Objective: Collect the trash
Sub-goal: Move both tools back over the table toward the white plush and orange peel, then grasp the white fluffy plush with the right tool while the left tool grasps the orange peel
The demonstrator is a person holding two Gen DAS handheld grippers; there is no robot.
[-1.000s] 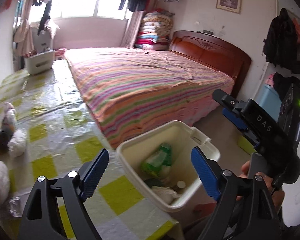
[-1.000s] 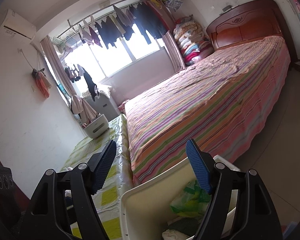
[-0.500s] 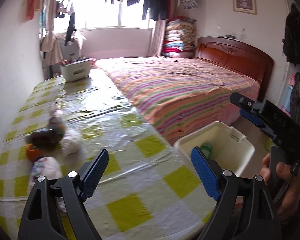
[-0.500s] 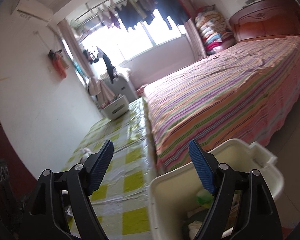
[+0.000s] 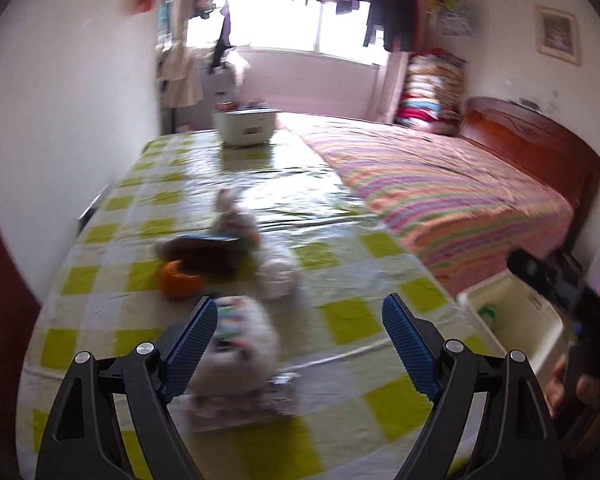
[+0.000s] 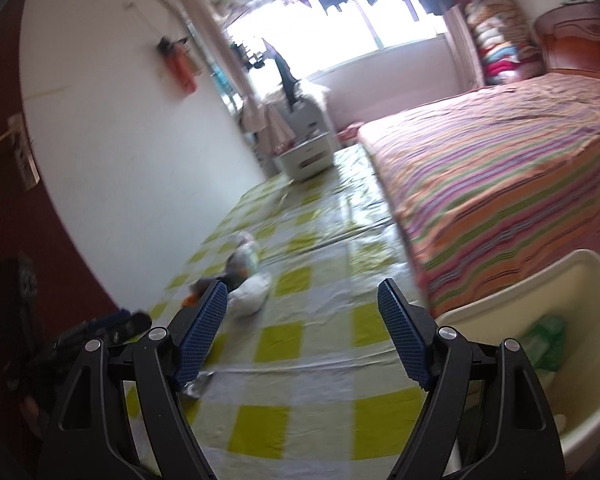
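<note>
Checked tablecloth (image 5: 340,320) with scattered trash (image 5: 235,344); left tongs (image 5: 300,344) and right tongs (image 6: 300,332) agape, empty.

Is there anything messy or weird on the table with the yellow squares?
Yes. A blurry heap of trash lies loose on the yellow-and-white checked plastic tablecloth: a torn orange peel-like piece, crumpled white bags and a white printed wrapper. The cream plastic bin at the table's edge already holds a green bag.

trash pile (image 5: 227,256) – blurred wrappers, orange scrap, white wads – mid-tablecloth | cream bin (image 6: 572,320) – upright, green bag inside, beside table edge
</note>
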